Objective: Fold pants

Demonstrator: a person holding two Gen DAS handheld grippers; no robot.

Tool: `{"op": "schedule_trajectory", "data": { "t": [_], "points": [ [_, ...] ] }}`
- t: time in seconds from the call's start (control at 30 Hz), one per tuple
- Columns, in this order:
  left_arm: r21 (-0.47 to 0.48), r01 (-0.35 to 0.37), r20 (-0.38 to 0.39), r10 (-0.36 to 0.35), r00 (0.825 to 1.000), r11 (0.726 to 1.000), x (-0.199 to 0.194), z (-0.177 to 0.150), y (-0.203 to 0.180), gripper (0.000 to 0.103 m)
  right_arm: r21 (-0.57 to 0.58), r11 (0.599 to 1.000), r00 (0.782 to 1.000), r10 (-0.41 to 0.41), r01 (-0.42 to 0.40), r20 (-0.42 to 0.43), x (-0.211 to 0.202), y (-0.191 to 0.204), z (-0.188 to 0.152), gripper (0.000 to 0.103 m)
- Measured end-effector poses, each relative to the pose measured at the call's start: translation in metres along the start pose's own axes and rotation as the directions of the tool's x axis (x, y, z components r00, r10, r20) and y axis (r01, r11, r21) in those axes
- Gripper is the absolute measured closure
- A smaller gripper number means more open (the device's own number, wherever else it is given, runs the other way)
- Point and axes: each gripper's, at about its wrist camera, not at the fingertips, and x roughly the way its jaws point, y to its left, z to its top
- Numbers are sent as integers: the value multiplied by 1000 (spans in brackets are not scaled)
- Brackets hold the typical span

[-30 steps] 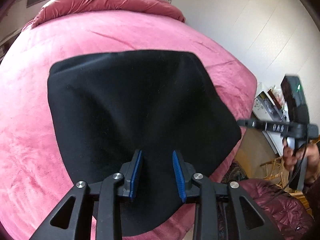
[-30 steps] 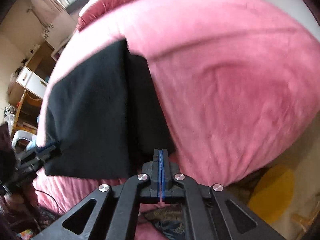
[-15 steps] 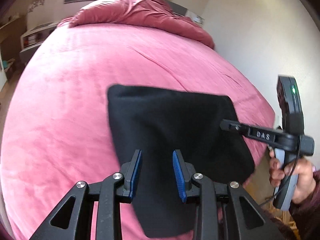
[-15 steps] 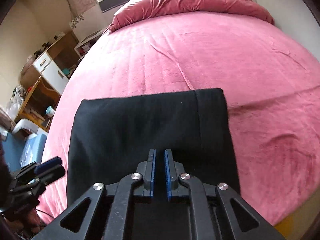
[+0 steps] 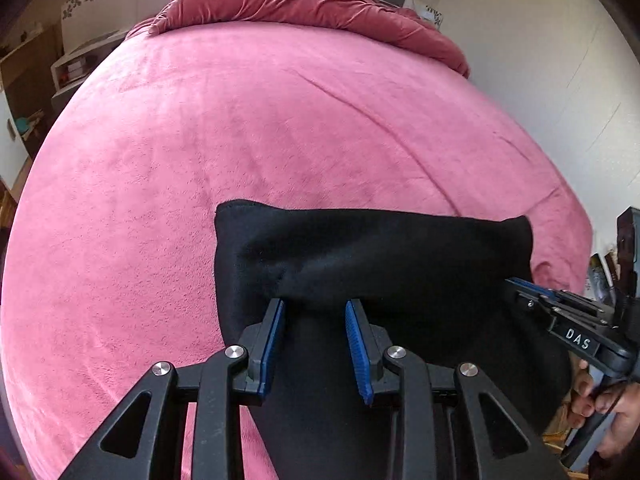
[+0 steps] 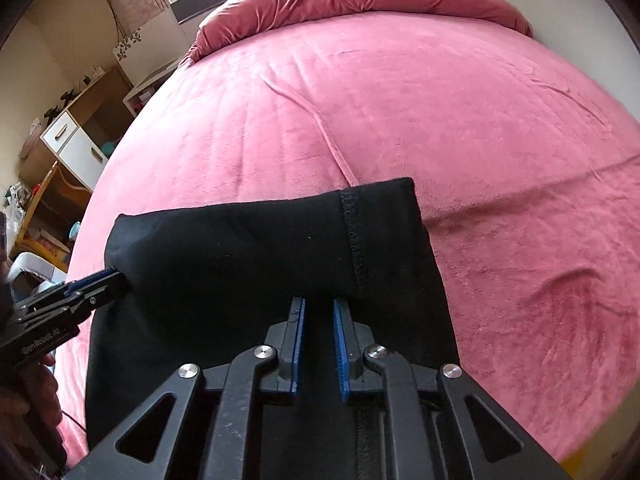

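Note:
Black pants [image 5: 372,256] lie folded on the pink bed [image 5: 200,128], near its front edge. In the right wrist view the pants [image 6: 240,256] show a stitched seam near their right side. My left gripper [image 5: 314,312] is open, its blue pads at the near fold of the cloth. My right gripper [image 6: 319,312] is open with a narrower gap, also at the near edge of the fold. Each gripper shows in the other's view, the right one [image 5: 532,292] at the pants' right end, the left one [image 6: 96,280] at the left end.
A bunched red duvet [image 5: 304,4] lies at the head of the bed. A wooden desk with white drawers [image 6: 68,140] stands to the left. A white wall [image 5: 540,60] runs along the right side. A hand [image 5: 600,412] holds the right gripper's handle.
The right gripper went from shut to open. Both grippers drew back and lowered toward the near edge; the pants now look like a thicker, narrower fold lying further from the camera.

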Motion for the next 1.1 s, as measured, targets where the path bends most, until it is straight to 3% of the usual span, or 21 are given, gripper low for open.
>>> {"op": "schedule_trajectory", "data": {
  "t": [0.2, 0.33, 0.87, 0.9, 0.93, 0.97, 1.0, 1.03, 1.1],
  "points": [
    [18, -33, 52, 32, 998, 999, -9, -8, -6, 70, -5, 1000, 999, 21, -21, 26, 9, -7, -4, 93],
    [-13, -44, 74, 45, 996, 999, -20, -11, -4, 57, -10, 999, 998, 37, -37, 43, 8, -9, -6, 93],
    [-63, -79, 101, 85, 991, 995, -56, -36, 9, 53, 29, 996, 995, 77, -79, 58, -1, -14, -10, 91],
    [-66, -77, 98, 83, 992, 995, -57, -39, 11, 51, 29, 996, 995, 80, -82, 55, -2, -14, -9, 89],
    [-69, -68, 89, 74, 993, 995, -57, -42, 13, 42, 28, 997, 996, 76, -77, 50, -4, -14, -8, 89],
    [-74, -61, 83, 67, 994, 995, -57, -45, 14, 35, 25, 997, 996, 74, -75, 46, -7, -13, -8, 85],
    [-90, -47, 72, 54, 996, 995, -56, -51, 18, 26, 18, 997, 996, 78, -79, 46, -11, -12, -8, 73],
    [-105, -33, 65, 40, 997, 994, -55, -55, 22, 25, 7, 996, 995, 89, -89, 51, -17, -11, -10, 66],
    [-147, 23, 44, -17, 999, 989, -51, -66, 34, 25, -7, 997, 995, 80, -80, 66, -29, -12, -14, 32]
  ]
}}
